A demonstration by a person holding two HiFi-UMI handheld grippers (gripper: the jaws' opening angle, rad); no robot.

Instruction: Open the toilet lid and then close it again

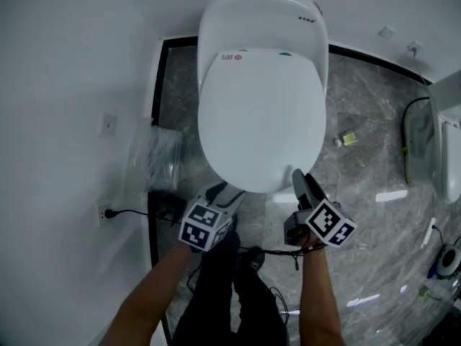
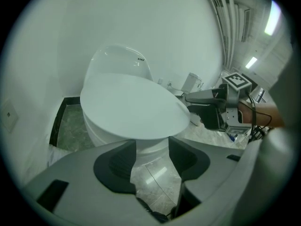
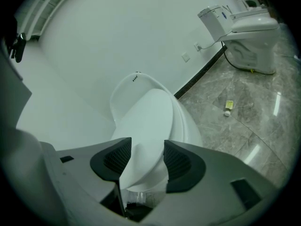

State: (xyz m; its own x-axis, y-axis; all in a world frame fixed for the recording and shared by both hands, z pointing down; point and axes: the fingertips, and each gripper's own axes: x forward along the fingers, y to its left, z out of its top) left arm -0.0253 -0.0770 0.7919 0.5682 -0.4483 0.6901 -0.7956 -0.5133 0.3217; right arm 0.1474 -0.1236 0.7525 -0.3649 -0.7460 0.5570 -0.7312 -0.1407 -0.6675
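1. Both forearms (image 1: 317,301) come in from 6 o'clock in my head view, above dark trousers (the person carrying the rig stands close to the bowl).
2. The left gripper (image 1: 222,191) sits at about 7 o'clock of the toilet lid (image 1: 259,114), just short of its front rim. Its jaws stand apart with nothing between the pads. Through the gap I see only the pedestal and the floor (image 1: 360,215), with the lid's rim above the tips.
3. The right gripper (image 1: 298,179) is at about 5 o'clock of the lid, clamped on its front edge. From the left gripper view, one jaw lies above the edge and the other below. In its own view, the white lid fills the gap between the pads.
4. The lid is white and oval and lies low over the bowl, with its hinge end at 12 o'clock against the rear housing (image 1: 263,13). I cannot tell whether its front rests fully on the seat.
5. On the grey marbled floor, a small bottle (image 1: 348,139) lies at 3 o'clock of the toilet, well apart from it. A crumpled clear plastic bag (image 1: 155,157) sits at 9 o'clock against the white wall. A wall socket (image 1: 101,213) with a black plug in it is at 8 o'clock.
6. Farthest off, a second toilet (image 1: 450,150) shows at the 3 o'clock edge of the view.
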